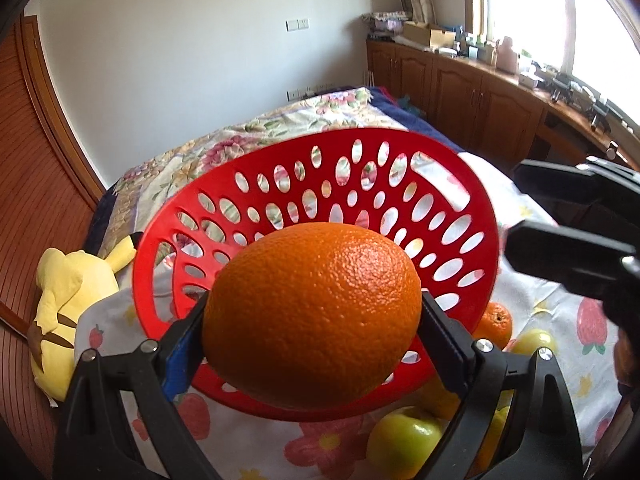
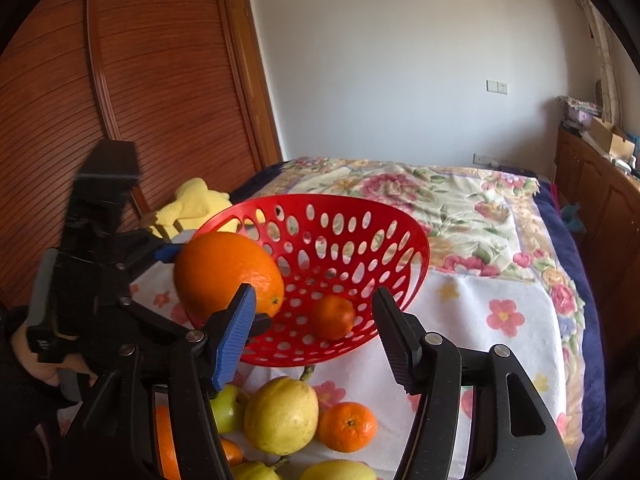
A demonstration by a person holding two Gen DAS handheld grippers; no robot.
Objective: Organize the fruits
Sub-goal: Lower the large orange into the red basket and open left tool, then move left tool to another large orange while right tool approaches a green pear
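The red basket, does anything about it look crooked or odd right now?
Yes. The red basket sits tilted on the bed, its far rim raised and its opening tipped toward the cameras. A small orange has settled at the low side. Nothing looks spilled or damaged.

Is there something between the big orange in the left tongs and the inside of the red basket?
Nothing visible blocks it. The left tongs hold the big orange at the near rim of the red basket, which tilts its opening toward it. Inside lies only a small orange, low in the bowl, leaving space.
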